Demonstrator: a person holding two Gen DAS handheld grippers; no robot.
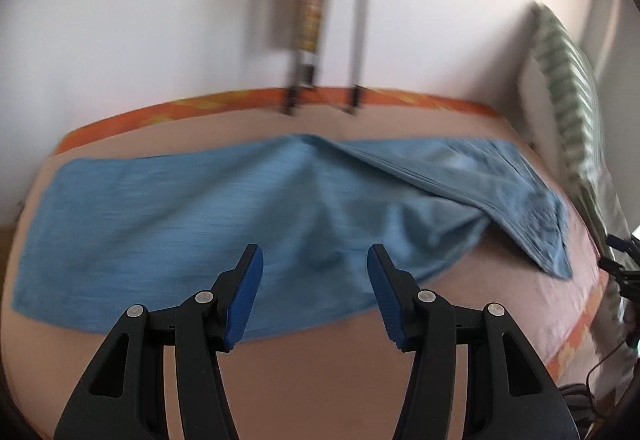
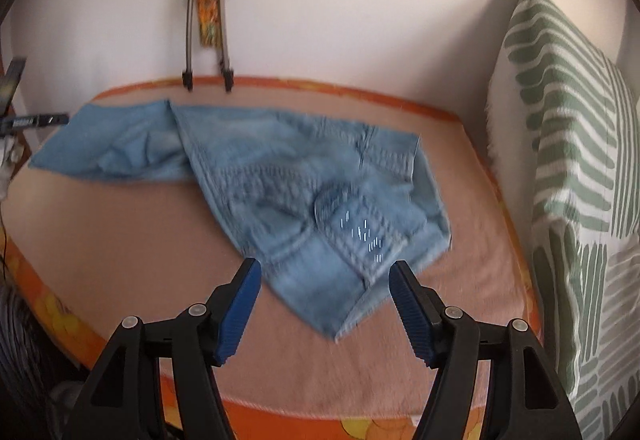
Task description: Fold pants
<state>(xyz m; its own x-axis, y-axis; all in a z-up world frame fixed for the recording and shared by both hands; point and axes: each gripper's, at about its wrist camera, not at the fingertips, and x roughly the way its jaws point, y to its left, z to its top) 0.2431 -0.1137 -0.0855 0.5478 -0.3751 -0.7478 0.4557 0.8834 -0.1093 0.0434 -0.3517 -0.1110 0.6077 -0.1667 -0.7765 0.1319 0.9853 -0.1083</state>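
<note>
Both grippers are hanging over the bed, jaws gaping, gripping nothing. The pants are lying just ahead of the left gripper; their waist corner is sitting between the right gripper fingertips.

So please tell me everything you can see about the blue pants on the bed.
The pants are light blue denim, faded and soft-looking. They lie spread across the pink bed cover, not yet neatly folded. One leg stretches flat toward the left; the waist part, with a back pocket and stitched seams, is turned over it at an angle, one corner pointing to the near edge. Only the cover touches them. The pictures are blurred, so fine details are unclear.
</note>
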